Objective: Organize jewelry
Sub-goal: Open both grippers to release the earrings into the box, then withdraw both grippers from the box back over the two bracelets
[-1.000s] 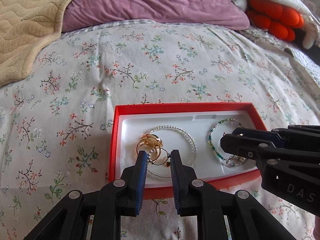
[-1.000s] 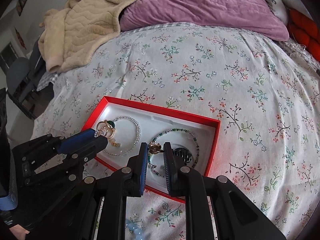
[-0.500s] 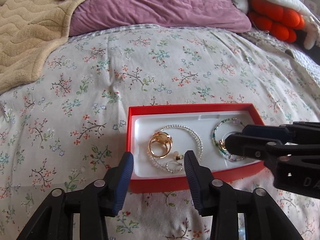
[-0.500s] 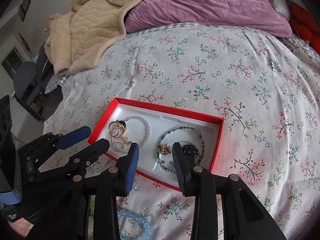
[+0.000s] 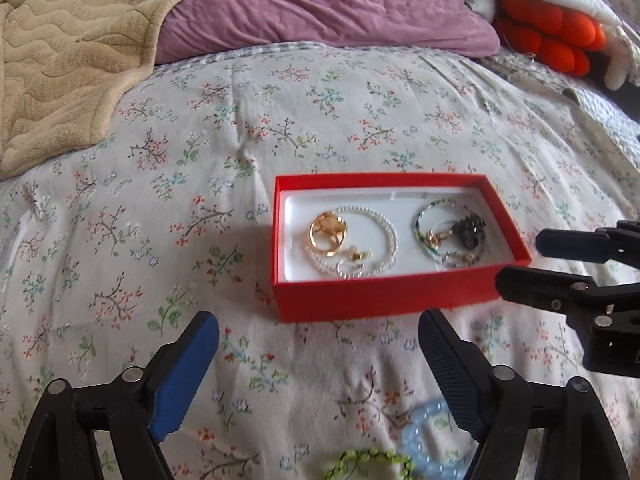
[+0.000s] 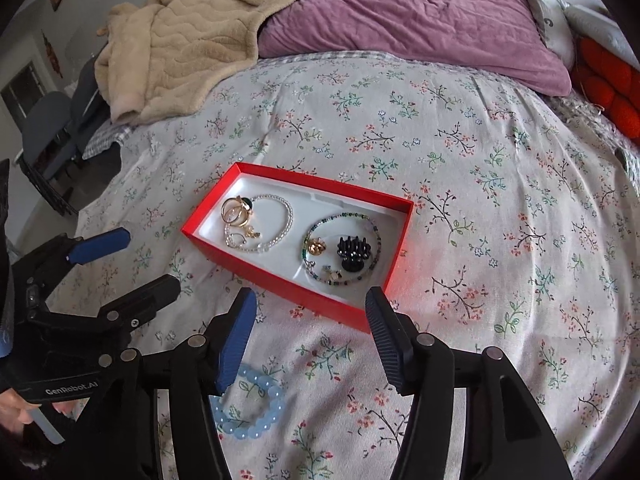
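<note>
Left wrist view: left tongs (image 5: 318,354) stand wide and are opening, nothing between the pads. Right tongs (image 6: 310,330) are likewise opening and empty. Both hang near the red box (image 6: 256,270) on the bed (image 6: 480,200). The box holds gold rings (image 5: 327,234), a pearl bracelet (image 5: 386,224), a green bead bracelet (image 5: 420,220) and a black hair clip (image 6: 354,254).

Step judged: between placements. A blue bead bracelet (image 6: 256,404) and a green bracelet (image 5: 368,462) lie outside, nearer than the box. Next move calls for lowering onto one of these.

Floral bedspread (image 5: 280,128), purple pillow (image 5: 320,4), beige blanket (image 5: 60,52)
</note>
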